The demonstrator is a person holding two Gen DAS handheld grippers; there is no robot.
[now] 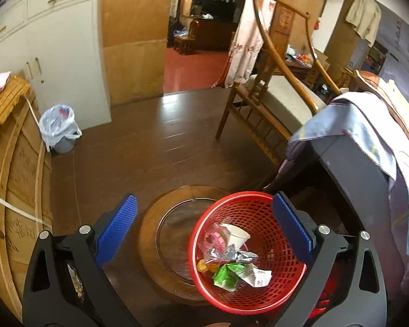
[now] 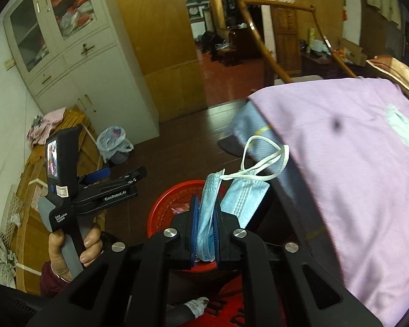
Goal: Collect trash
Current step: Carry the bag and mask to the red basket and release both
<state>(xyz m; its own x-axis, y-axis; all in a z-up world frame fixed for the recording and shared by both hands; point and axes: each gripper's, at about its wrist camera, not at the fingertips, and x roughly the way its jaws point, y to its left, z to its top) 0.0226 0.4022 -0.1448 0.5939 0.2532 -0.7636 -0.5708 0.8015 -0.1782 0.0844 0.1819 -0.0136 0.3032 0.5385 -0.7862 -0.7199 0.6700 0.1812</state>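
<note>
A red mesh basket (image 1: 280, 248) stands on the floor and holds a white paper cup (image 1: 238, 235), foil and pink wrappers, and a green-and-white carton (image 1: 231, 273). My left gripper (image 1: 204, 231) hangs above it, wide open, with nothing between its blue pads (image 1: 117, 229). In the right wrist view my right gripper (image 2: 205, 229) is shut on a light blue face mask (image 2: 207, 212), whose white ear loops (image 2: 261, 160) stick up. The red basket (image 2: 171, 199) lies just beyond and below it. The left gripper (image 2: 117, 178) shows at the left, held by a hand (image 2: 91, 245).
A round wooden board (image 1: 152, 234) lies under the basket. A dark table draped in lilac cloth (image 2: 340, 163) and a blue cloth (image 1: 349, 125) fills the right. A wooden chair (image 1: 261, 114) stands behind, a bag-lined bin (image 1: 58, 128) by the white cabinet (image 1: 57, 62), and a wooden crate (image 1: 16, 179) at the left.
</note>
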